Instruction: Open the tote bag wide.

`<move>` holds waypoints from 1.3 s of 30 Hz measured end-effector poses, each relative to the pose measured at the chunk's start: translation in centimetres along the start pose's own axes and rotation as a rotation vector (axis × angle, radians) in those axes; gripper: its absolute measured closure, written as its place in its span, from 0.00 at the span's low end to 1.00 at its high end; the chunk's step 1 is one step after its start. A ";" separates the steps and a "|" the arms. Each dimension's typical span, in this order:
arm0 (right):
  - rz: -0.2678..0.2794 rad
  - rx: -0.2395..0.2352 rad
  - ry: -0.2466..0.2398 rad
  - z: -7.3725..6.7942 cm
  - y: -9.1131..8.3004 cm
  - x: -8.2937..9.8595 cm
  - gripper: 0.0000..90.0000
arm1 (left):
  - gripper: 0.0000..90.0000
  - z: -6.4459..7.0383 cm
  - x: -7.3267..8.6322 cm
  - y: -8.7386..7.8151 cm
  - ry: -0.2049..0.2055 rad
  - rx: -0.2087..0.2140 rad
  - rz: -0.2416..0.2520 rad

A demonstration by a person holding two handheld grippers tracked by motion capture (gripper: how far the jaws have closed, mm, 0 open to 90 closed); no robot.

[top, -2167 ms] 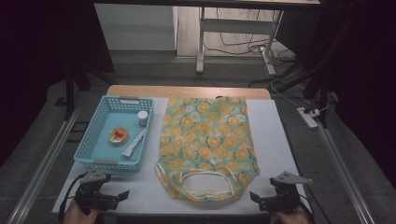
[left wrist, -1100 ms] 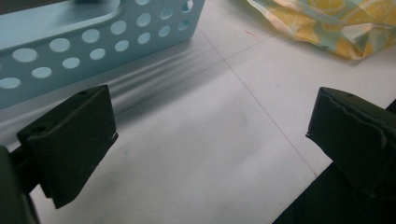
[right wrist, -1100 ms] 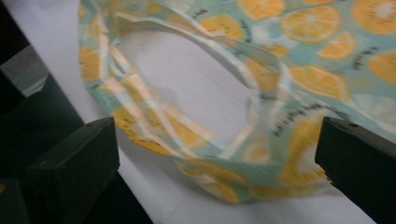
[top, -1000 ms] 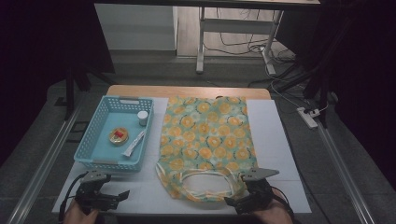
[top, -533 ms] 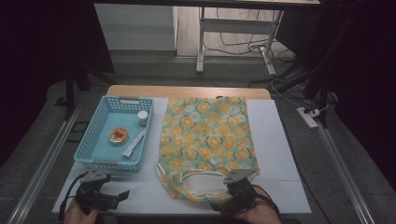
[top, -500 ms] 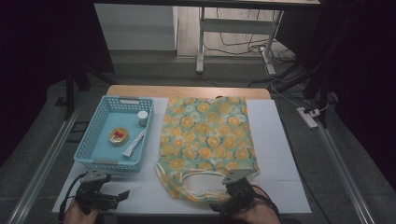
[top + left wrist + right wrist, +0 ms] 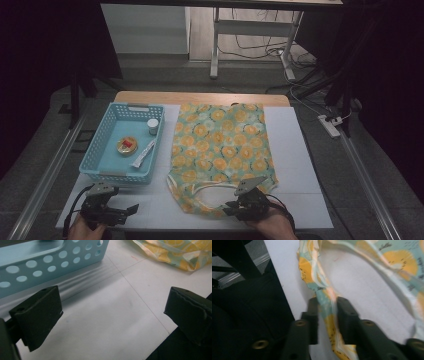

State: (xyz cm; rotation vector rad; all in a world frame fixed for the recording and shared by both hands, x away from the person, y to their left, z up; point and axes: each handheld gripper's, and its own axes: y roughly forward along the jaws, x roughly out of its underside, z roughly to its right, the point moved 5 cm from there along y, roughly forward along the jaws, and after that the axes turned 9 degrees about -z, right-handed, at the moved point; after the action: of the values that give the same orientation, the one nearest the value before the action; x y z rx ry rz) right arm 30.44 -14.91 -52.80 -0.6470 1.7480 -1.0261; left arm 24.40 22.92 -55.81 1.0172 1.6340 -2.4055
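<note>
A flat cloth bag [image 7: 218, 144] printed with orange fruit on teal lies in the middle of the white table, its handles [image 7: 200, 200] toward me. My right gripper [image 7: 231, 206] sits at the bag's near edge, its jaws closed on a handle strap [image 7: 325, 298] that runs between them. My left gripper [image 7: 131, 210] rests at the near left of the table, open, with bare white table [image 7: 105, 322] between its pads. The blue basket [image 7: 37, 262] stands just beyond it.
The blue plastic basket [image 7: 102, 160] at the left holds a small white jar [image 7: 152, 126], a round tin [image 7: 126, 145] and a white tube [image 7: 143, 153]. The table's near edge runs right under both hands. A power strip [image 7: 332, 126] lies on the floor at the right.
My right gripper has moved left from the near right corner onto the bag's handles and shut on a strap. The left gripper has stayed in place.
</note>
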 end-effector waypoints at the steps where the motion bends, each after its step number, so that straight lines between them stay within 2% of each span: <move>1: 0.000 0.000 0.000 0.0 0.0 0.0 0.89 | 0.01 0.0 0.0 0.0 -0.001 0.001 0.000; 2: 0.002 0.004 -0.001 0.1 -0.1 -0.1 0.94 | 0.01 0.0 0.0 0.0 -0.002 0.002 0.002; 4: 0.007 0.004 -0.002 0.4 -0.4 -0.4 0.97 | 0.01 0.0 0.0 0.0 -0.002 0.004 0.003; 9: 0.020 0.007 0.012 1.2 -1.0 -1.5 0.99 | 0.01 0.0 0.0 0.0 -0.002 0.005 0.002; 13: 0.043 0.010 0.005 2.2 -1.6 -2.6 0.99 | 0.01 0.0 0.0 0.0 -0.004 0.006 0.002; 15: 0.052 0.020 0.008 3.2 -1.8 -3.5 0.99 | 0.01 0.0 0.0 0.0 -0.004 0.006 0.002; 16: 0.052 0.020 0.008 3.2 -1.8 -3.5 0.99 | 0.01 0.0 0.0 0.0 -0.004 0.007 0.002; 24: 0.046 0.032 0.056 6.1 -1.3 -5.2 0.99 | 0.01 -0.1 0.0 0.0 -0.005 0.007 -0.001; 25: 0.048 0.037 0.063 6.9 -1.3 -5.6 0.99 | 0.01 -0.1 0.0 0.0 -0.006 0.007 -0.001; 26: 0.048 0.037 0.063 6.9 -1.3 -5.6 0.99 | 0.01 -0.1 0.0 0.0 -0.006 0.007 -0.001; 39: 0.066 0.084 0.091 11.3 -1.4 -8.5 0.99 | 0.02 -0.1 0.0 0.0 -0.008 0.008 -0.003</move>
State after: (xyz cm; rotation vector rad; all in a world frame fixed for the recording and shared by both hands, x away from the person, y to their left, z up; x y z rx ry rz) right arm 44.11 -12.81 -49.49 -0.4937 1.7826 -1.0919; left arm 24.44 23.01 -55.86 1.0052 1.6265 -2.4168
